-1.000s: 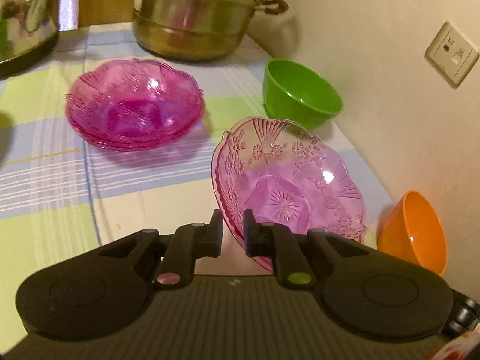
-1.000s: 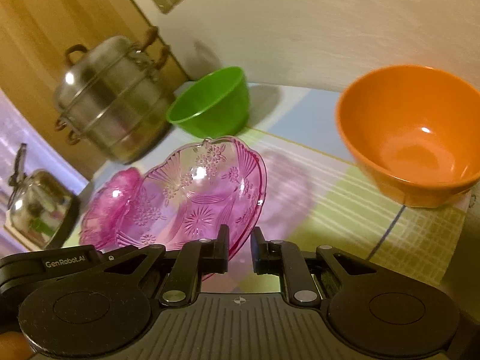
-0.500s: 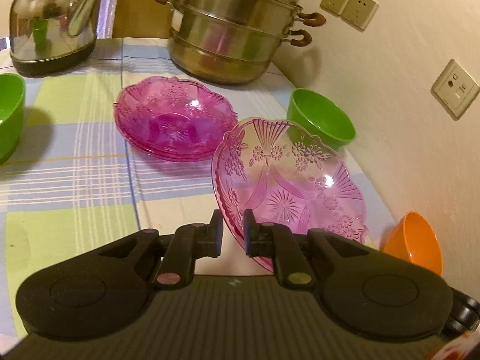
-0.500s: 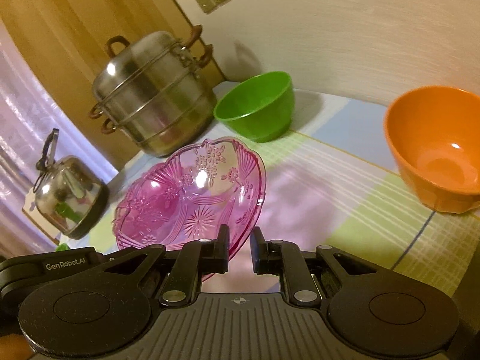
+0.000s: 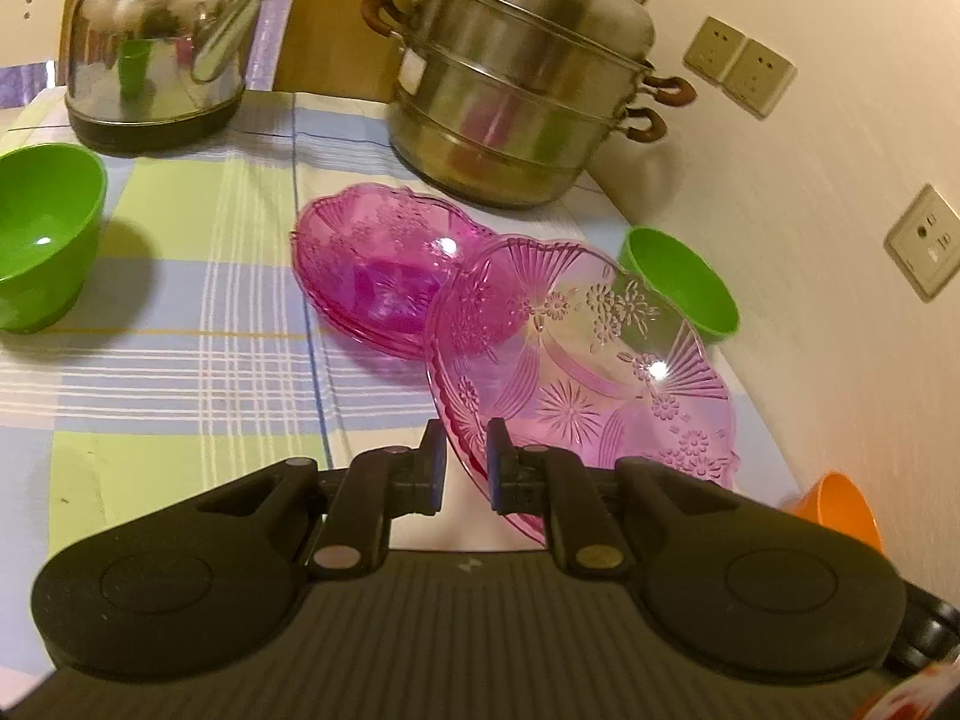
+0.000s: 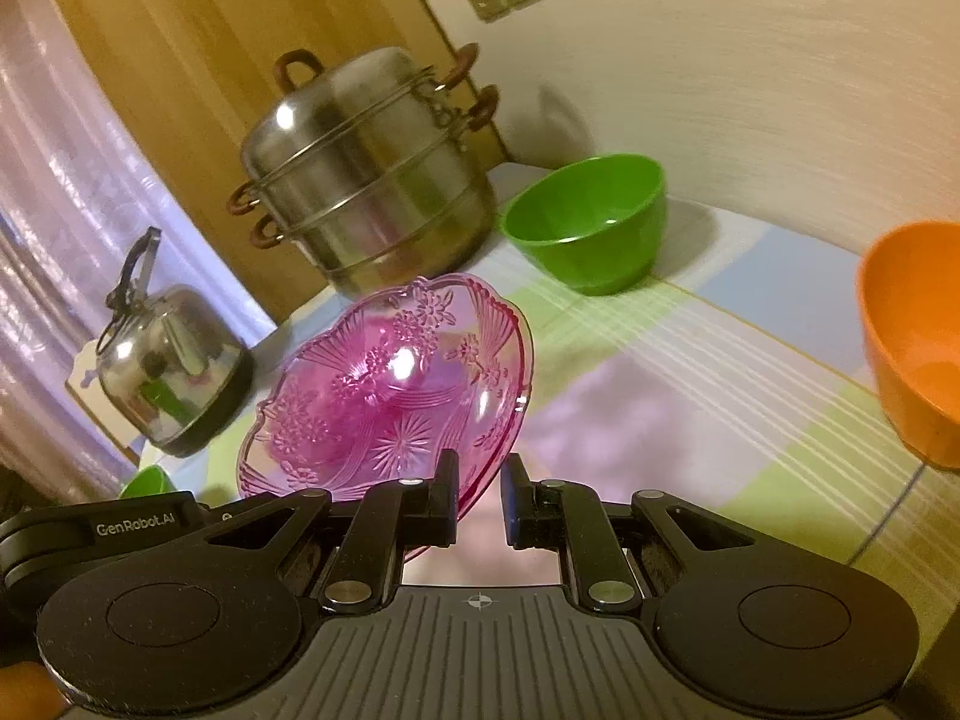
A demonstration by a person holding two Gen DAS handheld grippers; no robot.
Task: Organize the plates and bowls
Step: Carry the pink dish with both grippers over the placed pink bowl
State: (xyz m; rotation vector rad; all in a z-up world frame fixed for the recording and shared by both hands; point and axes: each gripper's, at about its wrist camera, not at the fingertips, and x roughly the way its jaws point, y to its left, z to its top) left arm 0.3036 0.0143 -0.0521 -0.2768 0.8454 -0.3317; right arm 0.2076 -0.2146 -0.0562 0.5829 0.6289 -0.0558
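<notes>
1. Two grippers are here. The left gripper (image 5: 465,462) has its two fingers shut on the edge of a pink plate (image 5: 588,354). The plate is up in the air and tipped on its side.
2. The right gripper (image 6: 480,501) has its fingers a little apart. The edge of the same pink plate (image 6: 390,384) is right by its left finger. I cannot tell if it pinches the plate or not.
3. Just past the held plate is a pile of pink plates (image 5: 372,276) on the checked cloth (image 5: 180,360). The held plate is near the pile but not on it yet.
4. One green bowl (image 5: 42,234) sits far to the left. The other green bowl (image 5: 684,282) sits by the wall. An orange bowl (image 5: 840,510) sits by the wall too, closer to us. The three bowls are well apart.
5. A big pot (image 5: 516,90) and a kettle (image 5: 156,48) stand at the back.
6. I think the job is partly done. Some plates are piled up. This plate has to go on the pile next. No bowl is inside another bowl yet.
7. The words "GenRobot.AI" (image 6: 135,526) are on a black part at the lower left of the right view. I see no other words to read.
</notes>
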